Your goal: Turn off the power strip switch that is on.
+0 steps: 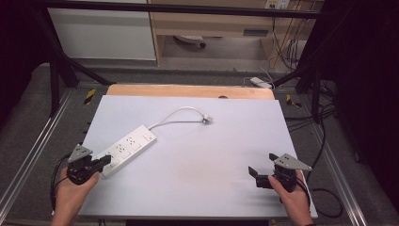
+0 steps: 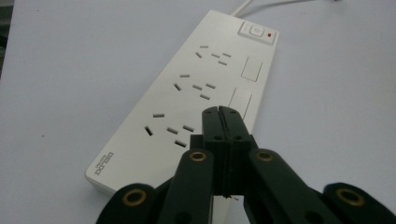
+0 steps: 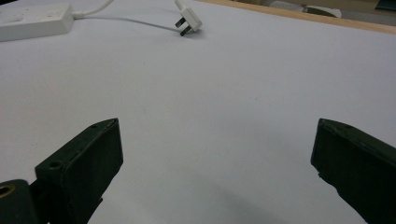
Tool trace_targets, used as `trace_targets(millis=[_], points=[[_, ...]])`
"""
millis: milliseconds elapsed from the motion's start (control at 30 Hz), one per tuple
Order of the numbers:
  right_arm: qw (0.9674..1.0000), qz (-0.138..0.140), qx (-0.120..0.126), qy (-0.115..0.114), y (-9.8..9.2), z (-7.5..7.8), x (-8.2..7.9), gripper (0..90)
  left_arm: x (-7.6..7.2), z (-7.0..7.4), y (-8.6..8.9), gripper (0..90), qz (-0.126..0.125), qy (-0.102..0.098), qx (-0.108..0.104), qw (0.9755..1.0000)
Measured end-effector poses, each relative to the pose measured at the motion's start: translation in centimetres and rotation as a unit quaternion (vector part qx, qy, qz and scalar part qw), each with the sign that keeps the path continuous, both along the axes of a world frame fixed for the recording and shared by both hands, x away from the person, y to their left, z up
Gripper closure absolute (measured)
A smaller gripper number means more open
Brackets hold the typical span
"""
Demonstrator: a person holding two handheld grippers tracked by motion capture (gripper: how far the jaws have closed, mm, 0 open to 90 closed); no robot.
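At far left, left gripper, jaws pressed together with nothing between, tips at the near end of the white power strip. Strip lying flat and diagonal on the pale table sheet, its cord curving right to the plug. At right, right gripper, jaws spread wide, well apart from the strip.
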State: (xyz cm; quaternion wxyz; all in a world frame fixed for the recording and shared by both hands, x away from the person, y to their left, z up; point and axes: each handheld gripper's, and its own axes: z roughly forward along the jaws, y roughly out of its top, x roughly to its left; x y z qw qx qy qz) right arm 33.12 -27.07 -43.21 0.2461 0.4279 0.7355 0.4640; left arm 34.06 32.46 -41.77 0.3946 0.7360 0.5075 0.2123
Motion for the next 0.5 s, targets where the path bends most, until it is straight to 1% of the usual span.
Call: trace_targets(millis=[133,500], points=[[1.0,0.0,-0.002,0.0,0.02,-0.01,0.02,2.6,0.13,-0.27,-0.04,90.0,-0.003,0.009,0.003,1.0],[1.0,0.001,-0.003,0.002,0.05,-0.02,-0.01,2.6,0.26,-0.7,-0.17,90.0,-0.009,0.021,0.007,0.9997]])
